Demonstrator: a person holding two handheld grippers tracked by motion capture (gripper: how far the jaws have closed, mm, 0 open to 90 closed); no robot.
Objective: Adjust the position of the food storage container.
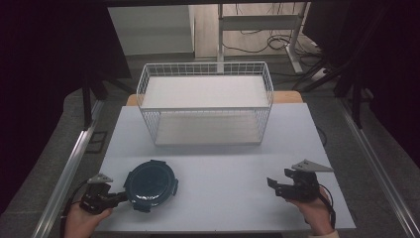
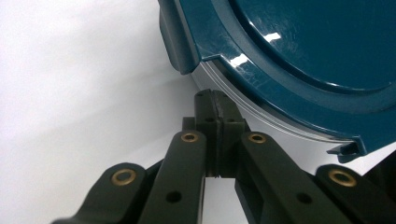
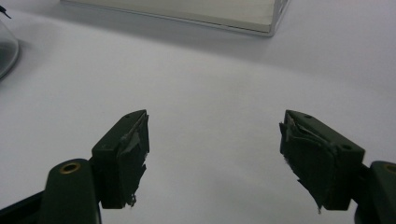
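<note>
A round clear container with a dark teal clip-on lid [image 1: 150, 181] [image 2: 317, 56] sits on the white table near its front left. My left gripper [image 1: 121, 198] [image 2: 212, 100] lies at the container's near-left side. Its jaws are shut flat together with nothing visible between them, and their tips rest against the clear wall just under the lid's rim. My right gripper [image 1: 272, 186] [image 3: 215, 154] hovers low over bare table at the front right, jaws wide open and empty, pointing left toward the container's edge [image 3: 7, 51].
A white wire basket [image 1: 208, 119] [image 3: 187, 11] stands empty at the middle back of the white table [image 1: 228, 198]. Dark curtains hang on both sides. Desk legs and cables lie on the floor beyond the table.
</note>
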